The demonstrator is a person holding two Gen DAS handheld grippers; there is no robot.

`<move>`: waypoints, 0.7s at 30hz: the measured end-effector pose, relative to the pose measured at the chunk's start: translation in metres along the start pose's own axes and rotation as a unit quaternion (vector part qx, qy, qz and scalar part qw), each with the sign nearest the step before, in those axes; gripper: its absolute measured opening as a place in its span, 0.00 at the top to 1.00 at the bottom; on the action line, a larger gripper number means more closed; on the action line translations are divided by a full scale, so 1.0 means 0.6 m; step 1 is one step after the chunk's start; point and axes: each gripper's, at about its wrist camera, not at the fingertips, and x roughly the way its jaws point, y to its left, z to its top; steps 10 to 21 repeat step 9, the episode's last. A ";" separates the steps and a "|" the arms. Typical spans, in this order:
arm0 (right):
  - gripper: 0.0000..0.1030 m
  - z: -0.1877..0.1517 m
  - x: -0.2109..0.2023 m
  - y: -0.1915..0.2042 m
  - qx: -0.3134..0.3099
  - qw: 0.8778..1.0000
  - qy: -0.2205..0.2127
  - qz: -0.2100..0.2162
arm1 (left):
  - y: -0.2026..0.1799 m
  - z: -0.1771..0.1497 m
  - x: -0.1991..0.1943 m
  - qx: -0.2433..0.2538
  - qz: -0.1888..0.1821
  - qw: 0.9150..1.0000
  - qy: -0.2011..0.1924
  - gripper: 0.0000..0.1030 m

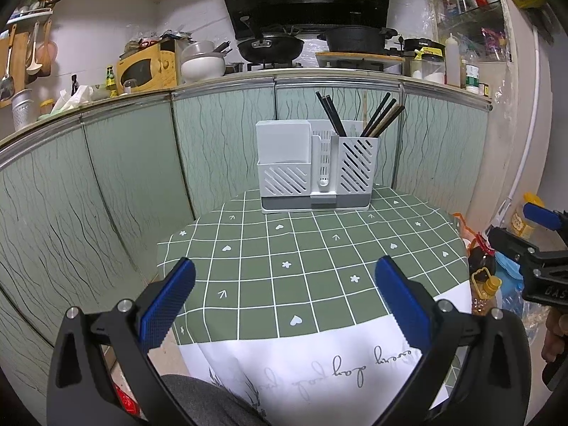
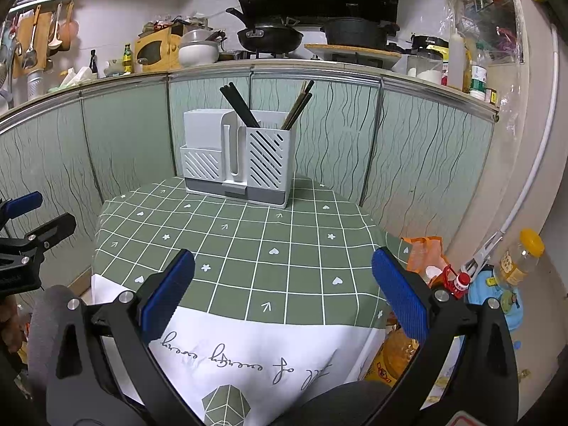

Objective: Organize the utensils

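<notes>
Standing in the white utensil holder (image 1: pixel 316 168)'s right compartment: dark chopsticks (image 1: pixel 355 115); both left tongs (image 1: pixel 284 300) and right tongs (image 2: pixel 284 296) spread, empty.

The left gripper (image 1: pixel 284 300) is level and points forward, its 2 blue-padded fingers (image 1: pixel 168 303) spread wide with nothing between them; the right gripper (image 2: pixel 283 296) matches it, fingers (image 2: pixel 399 293) equally wide and holding nothing. Each shows at the edge of the other's view, side by side and apart; a bit of the right hand (image 1: pixel 555 333) shows behind its gripper.
</notes>
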 end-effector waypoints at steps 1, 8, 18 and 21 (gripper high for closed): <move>0.07 0.000 0.000 0.000 -0.001 1.000 0.000 -0.001 | -0.001 0.000 0.000 0.002 -0.001 1.000 0.001 0.04; 0.07 0.000 0.000 -0.001 0.000 1.000 0.000 0.002 | -0.002 0.000 0.001 0.001 -0.004 1.000 0.007 0.04; 0.07 0.000 0.000 -0.001 -0.001 1.000 0.000 0.001 | -0.002 0.000 0.001 0.001 -0.002 1.000 0.007 0.04; 0.07 0.000 0.000 -0.001 -0.001 1.000 0.000 0.001 | -0.002 0.000 0.001 0.001 -0.002 1.000 0.007 0.04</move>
